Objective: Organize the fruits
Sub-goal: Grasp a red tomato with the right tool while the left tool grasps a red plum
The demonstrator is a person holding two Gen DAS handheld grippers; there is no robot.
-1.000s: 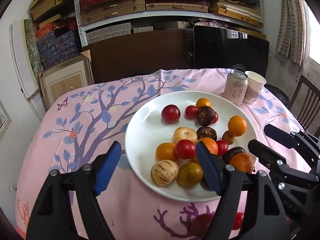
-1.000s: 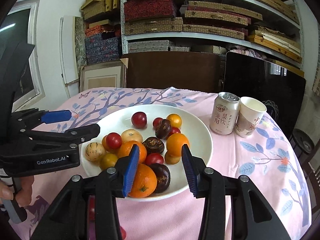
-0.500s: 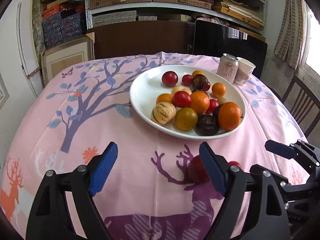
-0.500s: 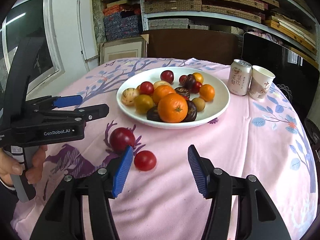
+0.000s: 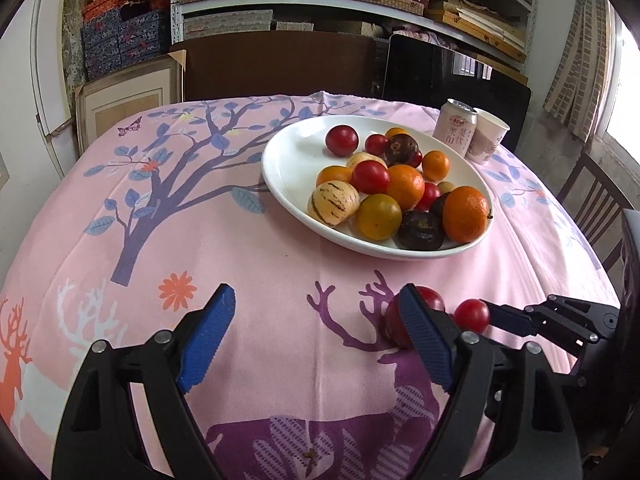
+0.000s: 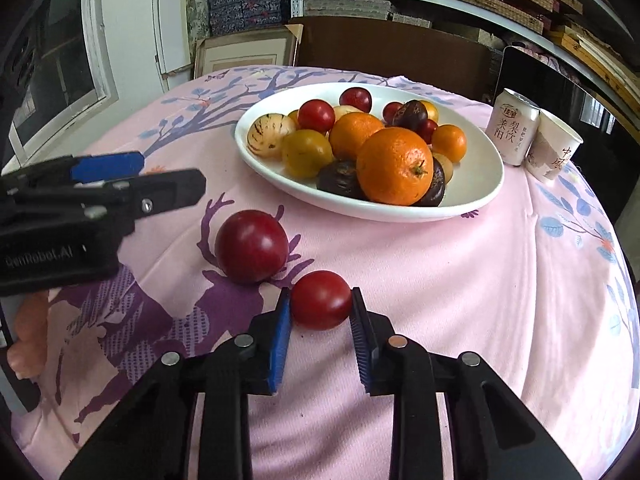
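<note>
A white plate (image 5: 296, 152) (image 6: 476, 184) holds several fruits: oranges, red tomatoes, dark plums and a striped melon. Two red fruits lie on the pink cloth in front of it. My right gripper (image 6: 320, 304) has its blue pads on both sides of the small red tomato (image 6: 320, 300) (image 5: 471, 315), touching it or nearly so, on the cloth. The larger dark red plum (image 6: 251, 246) (image 5: 400, 320) lies just left of it. My left gripper (image 5: 312, 340) is open and empty, its right finger in front of the plum.
A drink can (image 5: 456, 127) (image 6: 512, 132) and a paper cup (image 5: 489, 136) (image 6: 554, 151) stand right of the plate. Shelves with boxes, a dark board and a chair (image 5: 592, 204) surround the round table.
Both grippers pulled back from the plate and dropped low to the cloth. My right gripper moved in and narrowed around the small red tomato.
</note>
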